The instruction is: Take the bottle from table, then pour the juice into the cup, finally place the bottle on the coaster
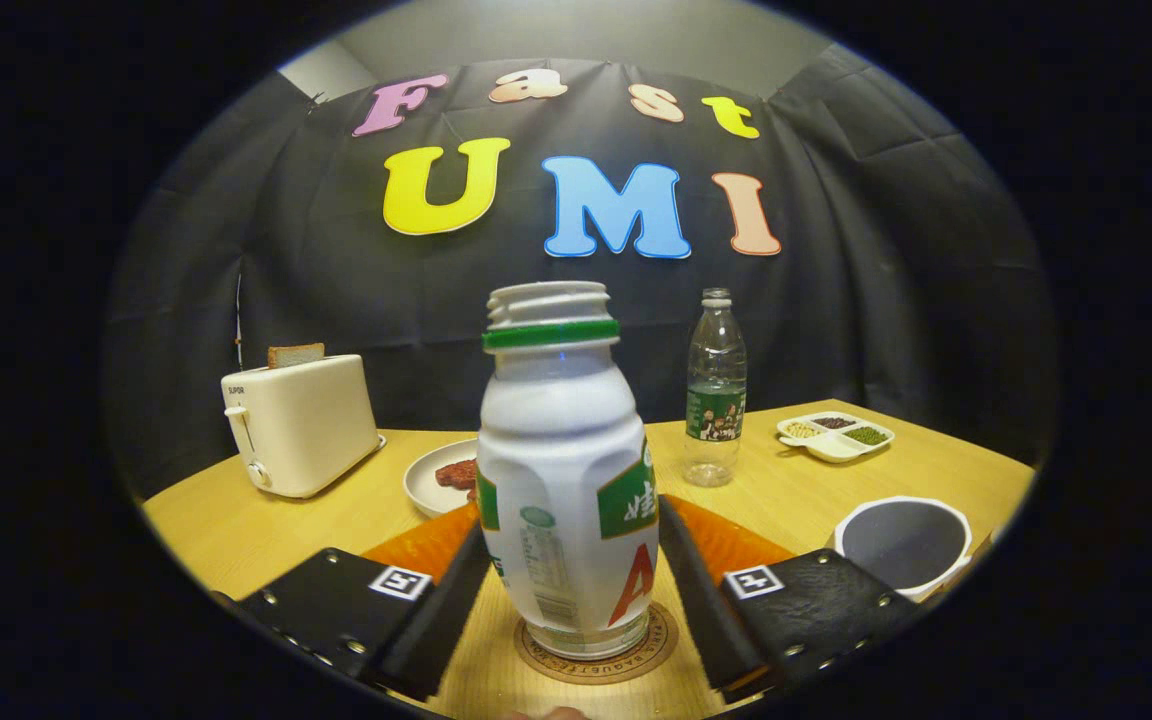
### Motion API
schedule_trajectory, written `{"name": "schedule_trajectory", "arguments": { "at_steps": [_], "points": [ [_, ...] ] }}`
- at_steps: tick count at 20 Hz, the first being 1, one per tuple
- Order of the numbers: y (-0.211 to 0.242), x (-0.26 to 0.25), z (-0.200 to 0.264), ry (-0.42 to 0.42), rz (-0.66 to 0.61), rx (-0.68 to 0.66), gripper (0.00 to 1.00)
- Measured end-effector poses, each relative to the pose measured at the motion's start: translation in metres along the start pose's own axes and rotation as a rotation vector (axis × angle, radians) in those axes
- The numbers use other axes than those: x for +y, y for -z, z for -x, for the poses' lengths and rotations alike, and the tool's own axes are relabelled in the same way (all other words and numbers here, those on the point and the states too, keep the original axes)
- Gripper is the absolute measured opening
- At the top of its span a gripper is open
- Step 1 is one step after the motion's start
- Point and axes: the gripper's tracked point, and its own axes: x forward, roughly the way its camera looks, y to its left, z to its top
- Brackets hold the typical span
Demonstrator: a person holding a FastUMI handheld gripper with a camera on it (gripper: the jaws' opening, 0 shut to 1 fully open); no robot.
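On the coaster stands the bottle (cap off), the level hand-held gripper spread beside it.

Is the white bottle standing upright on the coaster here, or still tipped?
Upright. The white bottle stands capless with its base on the round coaster. The gripper fingers flank it; contact cannot be told.

Wooden table is carrying everything. Round coaster is lying between the fingers, uncapped white bottle standing upright on it. Toaster is sitting at 10 o'clock from the bottle, plate at 11, clear water bottle at 1, divided dish at 2, cup at 3.
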Motion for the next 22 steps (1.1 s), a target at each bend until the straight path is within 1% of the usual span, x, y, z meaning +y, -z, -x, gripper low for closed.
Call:
{"name": "schedule_trajectory", "arguments": {
  "at_steps": [1,5,7,11,14,15,18,19,22],
  "points": [
    [0.000,0.001,-0.001,-0.005,-0.001,-0.009,1.00],
    [-0.009,0.002,0.004,-0.010,0.036,-0.037,0.98],
    [-0.014,0.007,0.009,-0.022,0.034,-0.043,0.98],
    [-0.019,0.006,0.031,-0.033,0.038,-0.043,0.98],
    [-0.029,0.007,0.057,-0.054,0.043,-0.055,0.98],
    [-0.037,0.006,0.066,-0.061,0.036,-0.065,0.98],
    [-0.072,-0.004,0.094,-0.030,0.023,-0.102,0.98],
    [-0.084,-0.006,0.101,-0.031,0.023,-0.113,0.98],
    [-0.108,-0.008,0.122,-0.089,0.044,-0.110,0.98]
  ]
}}
